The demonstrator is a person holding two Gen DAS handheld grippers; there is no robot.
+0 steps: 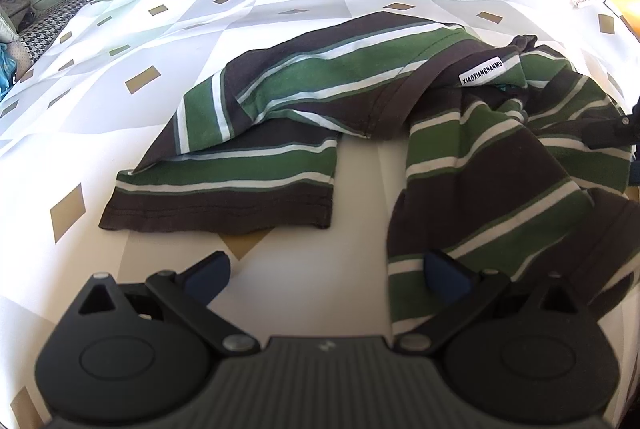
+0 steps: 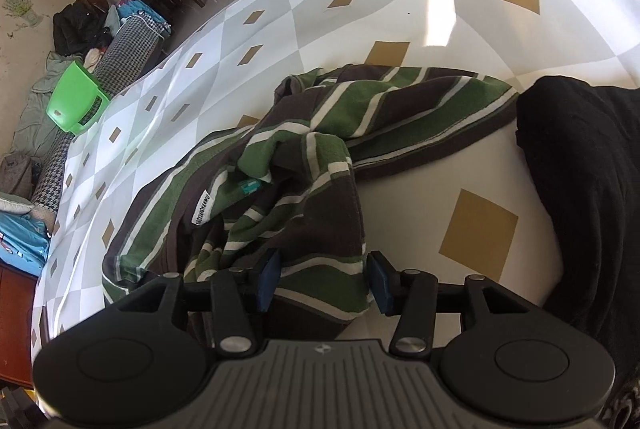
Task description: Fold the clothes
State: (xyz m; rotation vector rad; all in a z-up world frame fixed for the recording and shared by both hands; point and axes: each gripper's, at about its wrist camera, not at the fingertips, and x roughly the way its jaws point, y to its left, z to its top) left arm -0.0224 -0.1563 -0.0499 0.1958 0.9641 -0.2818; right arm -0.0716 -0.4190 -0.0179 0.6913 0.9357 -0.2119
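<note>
My left gripper hangs wide open just beside the striped shirt, which lies crumpled on the diamond-patterned cloth; my right gripper straddles the shirt's hem, jaws parted, pads not pressing it.

The striped shirt runs off the right edge, and its small teal tag is unreadable.

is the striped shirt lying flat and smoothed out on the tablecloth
No, the striped shirt lies crumpled and bunched on the tablecloth, with one sleeve spread out and the body twisted into folds.
</note>
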